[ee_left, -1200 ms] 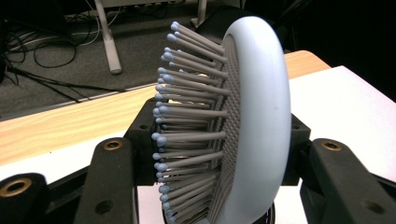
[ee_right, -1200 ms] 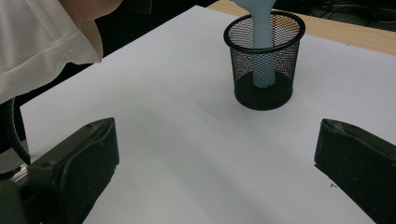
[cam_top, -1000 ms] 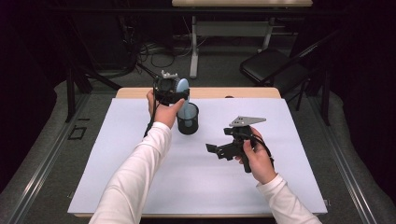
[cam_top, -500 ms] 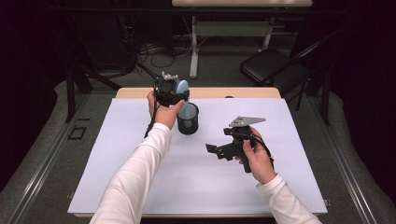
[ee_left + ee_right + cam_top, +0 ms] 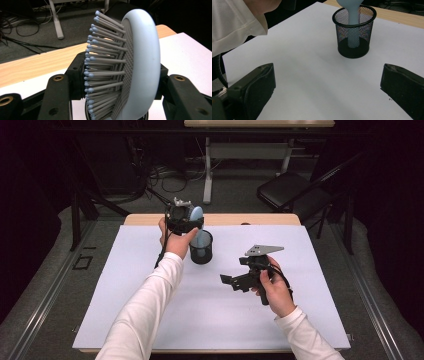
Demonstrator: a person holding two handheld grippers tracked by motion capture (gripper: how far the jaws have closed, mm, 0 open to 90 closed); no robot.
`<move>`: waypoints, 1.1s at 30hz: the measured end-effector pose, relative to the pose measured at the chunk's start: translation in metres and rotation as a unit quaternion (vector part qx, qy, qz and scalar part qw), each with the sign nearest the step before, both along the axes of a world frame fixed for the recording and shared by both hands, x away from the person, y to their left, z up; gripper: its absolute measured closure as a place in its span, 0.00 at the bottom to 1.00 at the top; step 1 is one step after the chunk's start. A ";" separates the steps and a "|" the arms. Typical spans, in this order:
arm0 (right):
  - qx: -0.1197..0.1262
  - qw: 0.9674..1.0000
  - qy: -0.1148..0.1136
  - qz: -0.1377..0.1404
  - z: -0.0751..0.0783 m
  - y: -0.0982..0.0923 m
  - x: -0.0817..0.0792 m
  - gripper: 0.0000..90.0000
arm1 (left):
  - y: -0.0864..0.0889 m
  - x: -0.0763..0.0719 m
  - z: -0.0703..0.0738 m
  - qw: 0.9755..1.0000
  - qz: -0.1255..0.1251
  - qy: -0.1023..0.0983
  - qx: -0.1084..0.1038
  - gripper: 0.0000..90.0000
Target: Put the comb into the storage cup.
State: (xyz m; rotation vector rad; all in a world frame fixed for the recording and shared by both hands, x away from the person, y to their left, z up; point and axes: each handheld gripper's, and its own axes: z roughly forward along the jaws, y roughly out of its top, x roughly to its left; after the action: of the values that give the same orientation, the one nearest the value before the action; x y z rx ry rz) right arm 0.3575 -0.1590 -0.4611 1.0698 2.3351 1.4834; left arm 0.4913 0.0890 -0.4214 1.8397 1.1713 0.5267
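Observation:
A pale blue hairbrush (image 5: 196, 213) stands upright with its handle (image 5: 354, 15) down inside a black mesh cup (image 5: 201, 251) at the back middle of the white sheet. My left gripper (image 5: 182, 217) is shut on the brush head (image 5: 140, 62), with a jaw on either side of it and the bristles facing left in the left gripper view. The handle's lower end reaches the bottom of the cup (image 5: 354, 37). My right gripper (image 5: 231, 282) hovers open over the sheet, to the right of the cup and nearer the person, with nothing between its jaws (image 5: 327, 85).
A white sheet (image 5: 150, 310) covers most of the wooden table (image 5: 225, 219). The person's white left sleeve (image 5: 234, 22) reaches across the sheet's left half. Behind the table are a black chair (image 5: 290, 190), desk legs and floor cables.

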 end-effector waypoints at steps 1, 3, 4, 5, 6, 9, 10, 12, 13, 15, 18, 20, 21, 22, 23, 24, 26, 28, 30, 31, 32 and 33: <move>0.000 1.000 0.001 0.000 0.000 0.000 0.000 0.00 | 0.000 0.000 0.000 1.000 -0.002 0.000 0.000 0.51; 0.000 1.000 0.000 0.000 0.000 0.000 0.000 0.00 | -0.001 0.000 -0.001 1.000 -0.004 0.000 -0.001 0.50; 0.000 1.000 0.000 0.001 0.000 0.000 0.000 0.00 | -0.001 0.000 -0.001 1.000 -0.005 -0.001 -0.001 0.50; 0.000 1.000 0.000 0.001 0.000 0.000 0.000 0.00 | -0.001 0.000 -0.001 1.000 -0.007 -0.001 -0.002 0.50; 0.000 1.000 0.000 0.001 0.000 0.000 0.000 0.00 | -0.001 0.000 -0.001 1.000 -0.006 -0.001 -0.002 0.50; 0.000 1.000 0.000 0.001 0.000 0.000 0.000 0.00 | -0.002 0.000 -0.001 1.000 -0.006 -0.001 -0.001 0.50; 0.000 1.000 0.000 0.001 0.000 0.000 0.000 0.00 | -0.002 0.000 -0.001 1.000 -0.007 -0.002 -0.001 0.50; 0.001 1.000 0.000 0.001 0.000 0.000 0.000 0.00 | -0.002 0.000 -0.001 1.000 -0.008 -0.003 0.002 0.50; 0.001 1.000 0.000 0.001 0.000 0.000 0.000 0.00 | -0.003 0.000 -0.001 1.000 -0.008 -0.005 0.003 0.50; 0.001 1.000 0.000 0.001 0.000 0.000 0.000 0.00 | -0.003 -0.001 -0.001 1.000 -0.007 -0.005 0.002 0.50; 0.000 1.000 0.000 0.001 0.000 0.000 0.000 0.00 | -0.004 -0.001 -0.002 1.000 -0.006 -0.003 -0.002 0.48; 0.001 1.000 0.001 0.001 0.000 0.000 0.000 0.00 | -0.004 -0.001 -0.002 1.000 -0.006 -0.002 -0.005 0.47; 0.000 1.000 0.000 0.001 0.000 0.000 0.000 0.00 | -0.004 -0.001 -0.002 1.000 -0.006 -0.003 -0.006 0.47; 0.001 1.000 0.000 0.001 0.000 0.000 0.000 0.00 | -0.004 -0.001 -0.002 1.000 -0.007 -0.002 -0.007 0.46; 0.001 1.000 0.001 0.001 0.000 0.000 0.000 0.00 | -0.004 -0.001 -0.001 1.000 -0.006 -0.003 -0.009 0.45; 0.001 1.000 0.000 0.001 0.000 0.000 0.000 0.00 | -0.004 -0.001 -0.001 1.000 -0.005 -0.004 -0.010 0.44; 0.000 1.000 0.000 0.001 0.000 0.000 0.000 0.00 | -0.003 -0.001 -0.001 1.000 -0.002 -0.006 -0.012 0.41; 0.000 1.000 0.000 0.001 0.000 0.000 0.000 0.00 | -0.003 -0.001 -0.001 1.000 0.000 -0.007 -0.015 0.39; 0.001 1.000 0.001 0.001 0.000 0.000 0.000 0.00 | -0.002 0.000 -0.001 1.000 0.002 -0.004 -0.015 0.36; 0.001 1.000 0.001 0.001 0.000 0.000 0.000 0.00 | -0.002 0.000 -0.001 1.000 0.003 -0.003 -0.016 0.35; 0.000 1.000 0.001 0.002 0.000 0.001 0.000 0.00 | -0.002 0.000 -0.002 1.000 0.005 -0.002 -0.018 0.33; 0.000 1.000 0.001 0.002 0.000 0.001 0.000 0.00 | -0.002 0.000 -0.002 1.000 0.008 -0.002 -0.017 0.32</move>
State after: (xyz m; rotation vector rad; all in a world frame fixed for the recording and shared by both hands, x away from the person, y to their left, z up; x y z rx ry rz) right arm 0.3570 -0.1583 -0.4610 1.0679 2.3396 1.4834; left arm 0.4917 0.0875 -0.4232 1.8006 1.1855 0.5165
